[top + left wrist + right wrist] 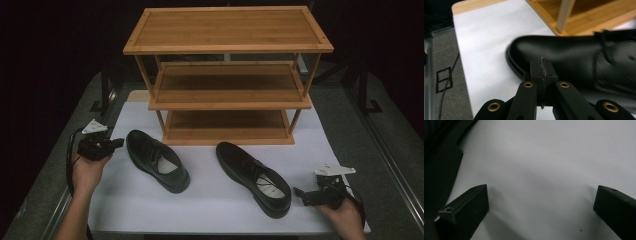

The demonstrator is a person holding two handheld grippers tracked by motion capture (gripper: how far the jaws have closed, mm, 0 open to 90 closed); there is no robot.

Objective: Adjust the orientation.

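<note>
a dark room surrounds a table (210,210) covered in a white sheet, with a three-tier bamboo shoe rack (227,75) standing at its far side. all three shelves are bare, so as i read it the job of racking the shoes has not got going: nothing is stowed and both shoes remain to be lifted.

i count two black lace-up shoes, two sets of tongs and one rack. the left shoe (157,160) lies on the sheet just in front of the rack's left leg, one end pointing toward my left hand. the right shoe (254,178) lies on the sheet in front of the rack's middle, angled toward the near right corner. the two are apart and neither touches the rack.

my left tongs (118,143) hover just beside the near end of the left shoe; in the left gripper view the jaws are pressed flat together with nothing between them, and the shoe's glossy toe sits right behind their tips. my right tongs (298,192) rest low near the right shoe's heel end, jaws spread wide over bare white sheet, holding nothing. i judge the left pair must open before it can take its shoe.
</note>
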